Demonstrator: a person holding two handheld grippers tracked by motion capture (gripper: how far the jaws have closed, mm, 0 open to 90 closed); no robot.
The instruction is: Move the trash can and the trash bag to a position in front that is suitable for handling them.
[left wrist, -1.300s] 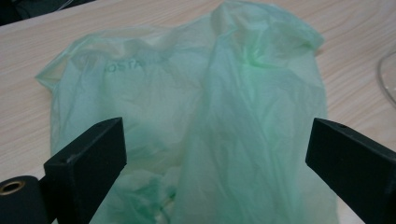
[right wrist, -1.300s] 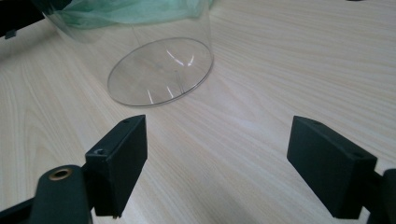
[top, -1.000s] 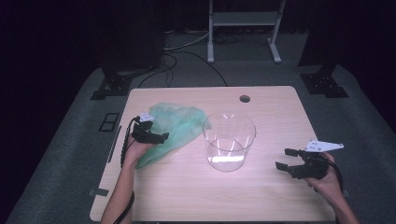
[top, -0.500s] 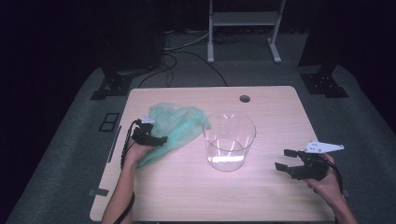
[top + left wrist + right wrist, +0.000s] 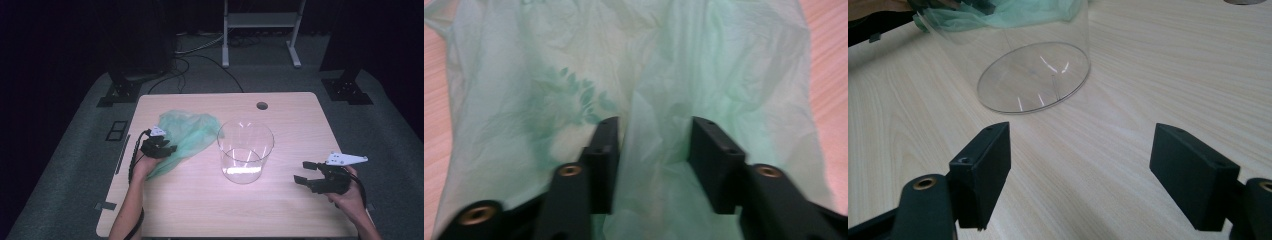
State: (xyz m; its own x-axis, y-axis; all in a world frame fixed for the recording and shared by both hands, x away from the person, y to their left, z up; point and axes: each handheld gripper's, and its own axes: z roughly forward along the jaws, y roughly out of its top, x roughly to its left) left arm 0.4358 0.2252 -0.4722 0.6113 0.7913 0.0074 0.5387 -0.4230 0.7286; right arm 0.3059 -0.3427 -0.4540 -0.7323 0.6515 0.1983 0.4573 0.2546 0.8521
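My left tool (image 5: 167, 148) rests low on the thin, crumpled pale-green plastic bag (image 5: 189, 134), which lies on the left part of the light wood-grain desk (image 5: 280, 210), just beside the clear, straight-walled cylindrical container (image 5: 245, 150) at the desk's middle. In the left gripper view its two black jaws stand partly apart with a raised fold of the bag (image 5: 654, 135) between them; they are not yet closed on it. My right tool (image 5: 312, 176) hovers released, jaws wide, above bare desk to the right of the container (image 5: 1033, 75), well apart from it.

Judgement of the step in hand: gathering the bag with the left tool, perhaps for the open container. To do it well, I would close on the ridge of film, not on a single flat layer, pinching deep enough that the slippery sheet cannot slide out, then lift slowly so the film trails free. The right tool could steady the container, which looks light and easily tipped.

Markings: a faint darker-green leaf print (image 5: 574, 92) shows on the bag; no readable writing.
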